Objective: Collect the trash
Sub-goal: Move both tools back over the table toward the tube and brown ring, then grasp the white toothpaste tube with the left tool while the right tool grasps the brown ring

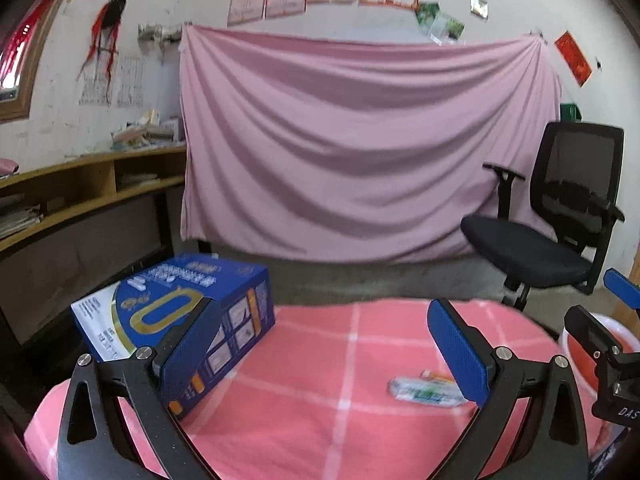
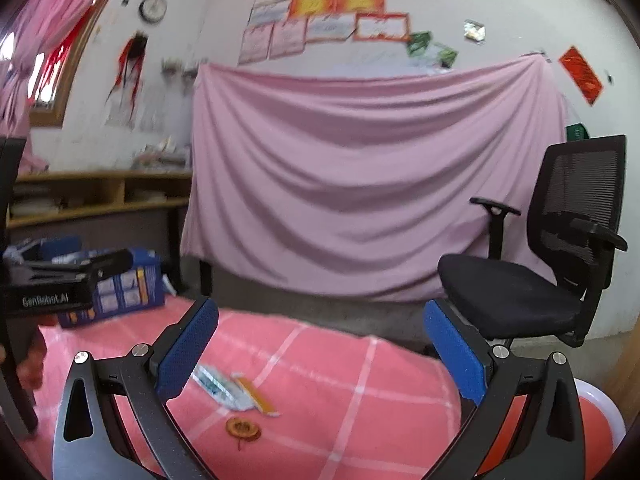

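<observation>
Pink checked bench [image 2: 340, 360]: wrapper [image 2: 224, 388] at 6 o'clock, blue box [image 1: 180, 312] at 9, uncollected. Left tool [image 1: 324, 344], right tool [image 2: 320, 352] both spread wide, empty.

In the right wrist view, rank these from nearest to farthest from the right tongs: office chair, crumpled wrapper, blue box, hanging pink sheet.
From the right tongs:
1. Crumpled wrapper, on the cloth just left of centre.
2. Blue box, far left of the table.
3. Office chair, right, beyond the table.
4. Hanging pink sheet, on the back wall.
</observation>
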A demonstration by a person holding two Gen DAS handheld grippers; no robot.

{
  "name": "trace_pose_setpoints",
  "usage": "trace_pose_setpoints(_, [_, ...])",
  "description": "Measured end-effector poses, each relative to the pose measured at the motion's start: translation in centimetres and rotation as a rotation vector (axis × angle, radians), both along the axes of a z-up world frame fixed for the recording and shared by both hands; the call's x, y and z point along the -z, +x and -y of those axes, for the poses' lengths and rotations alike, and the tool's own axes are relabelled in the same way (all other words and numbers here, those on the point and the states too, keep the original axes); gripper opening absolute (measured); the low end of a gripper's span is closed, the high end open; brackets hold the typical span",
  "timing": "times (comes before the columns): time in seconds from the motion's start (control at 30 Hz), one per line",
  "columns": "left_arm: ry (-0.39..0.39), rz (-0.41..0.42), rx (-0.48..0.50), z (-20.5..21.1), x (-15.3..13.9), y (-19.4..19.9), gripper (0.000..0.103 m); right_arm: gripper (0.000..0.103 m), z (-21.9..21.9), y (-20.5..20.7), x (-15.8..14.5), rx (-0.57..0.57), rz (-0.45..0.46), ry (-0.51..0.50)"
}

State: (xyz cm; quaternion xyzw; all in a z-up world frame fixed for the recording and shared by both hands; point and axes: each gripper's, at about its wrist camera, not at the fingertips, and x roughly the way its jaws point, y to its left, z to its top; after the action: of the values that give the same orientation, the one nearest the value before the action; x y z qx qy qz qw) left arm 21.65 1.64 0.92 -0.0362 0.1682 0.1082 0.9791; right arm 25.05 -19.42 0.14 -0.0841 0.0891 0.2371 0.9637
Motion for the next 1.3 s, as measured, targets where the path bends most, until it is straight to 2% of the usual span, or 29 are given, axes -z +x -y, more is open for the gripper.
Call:
trace_pose_setpoints(0.23, [0.025,-0.216,0.04,-0.3,3.0,2.5,0.101,0.099,-1.2,3.0,2.2,-0.034,-0.256,-0.097])
trace_pose_setpoints(0.47, [0.013,-0.321,0.116,0.2,5.3,3.9,0.099,0.068,-1.5,4.8,4.4,-0.117,-0.483,-0.128])
trace_pose_setpoints(0.57, [-0.011,-0.357,0.169,0.5,5.9,4.4,0.087,0.054,-2.1,4.7,4.9,-0.157,-0.515,-0.158])
trace_pose_setpoints(0.73, [-0.041,-0.421,0.249,1.3,6.5,5.6,0.056,0.052,-3.1,4.0,5.4,-0.224,-0.549,-0.209])
trace_pose_setpoints(0.9, [-0.11,-0.497,0.293,1.2,6.9,7.6,0.032,0.049,-3.8,4.0,6.1,-0.248,-0.585,-0.254])
trace_pose_setpoints(0.97, [-0.134,-0.515,0.3,1.1,6.8,8.2,0.029,0.036,-4.1,4.5,6.7,-0.252,-0.621,-0.268])
trace_pose_setpoints(1.07, [-0.164,-0.511,0.308,1.0,6.4,8.8,0.028,0.028,-4.1,4.9,7.0,-0.26,-0.649,-0.264])
trace_pose_setpoints(1.2, [-0.182,-0.537,0.346,1.2,6.2,9.6,0.027,0.028,-3.4,5.5,7.0,-0.246,-0.672,-0.229])
trace_pose_setpoints(1.3, [-0.154,-0.56,0.363,1.6,6.2,10.0,0.027,0.028,-2.5,6.2,6.9,-0.213,-0.688,-0.193])
